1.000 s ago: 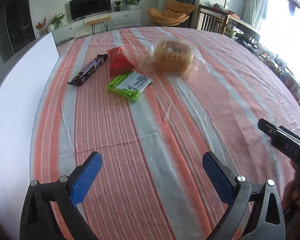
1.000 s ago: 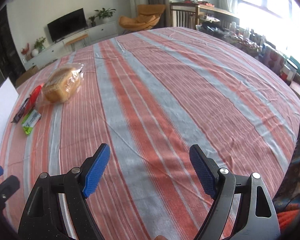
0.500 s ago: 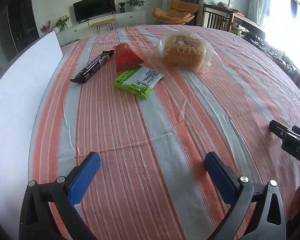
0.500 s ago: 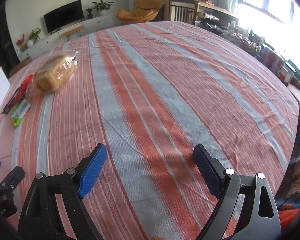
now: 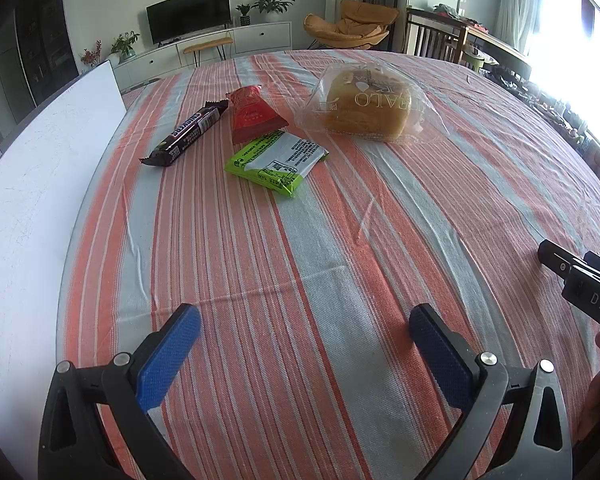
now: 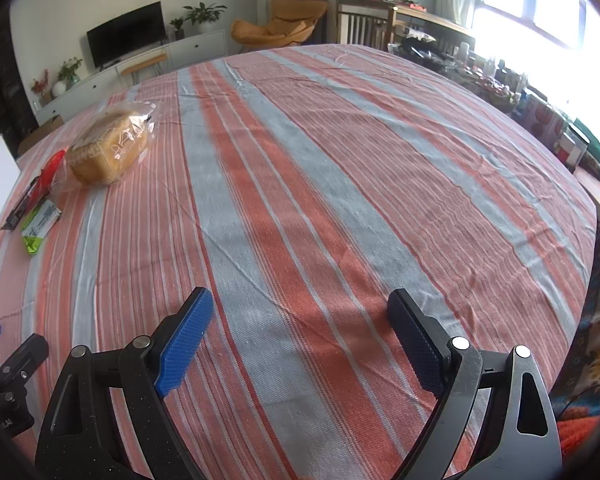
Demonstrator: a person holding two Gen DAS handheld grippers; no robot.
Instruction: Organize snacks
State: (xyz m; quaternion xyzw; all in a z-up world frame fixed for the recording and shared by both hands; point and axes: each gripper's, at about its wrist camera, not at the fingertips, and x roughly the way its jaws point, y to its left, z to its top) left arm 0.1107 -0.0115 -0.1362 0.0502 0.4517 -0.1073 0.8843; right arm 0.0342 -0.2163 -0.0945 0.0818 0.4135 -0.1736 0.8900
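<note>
Several snacks lie on the striped tablecloth, far ahead of my left gripper: a dark chocolate bar, a red packet, a green-and-white packet and a bagged bread loaf. The left gripper hovers open over bare cloth with nothing between its blue pads. In the right wrist view the loaf, the red packet and the green packet sit at the far left. My right gripper is open and holds nothing, well away from them.
A white board lines the table's left edge. The right gripper's black body shows at the right of the left wrist view, a hand below it. Cluttered shelves run beyond the table's right edge. A TV unit and an orange chair stand behind.
The snacks now sit lower and larger in the left wrist view, as the camera tilted and closed in slightly. The right gripper's jaws stand a little wider than a second ago.
</note>
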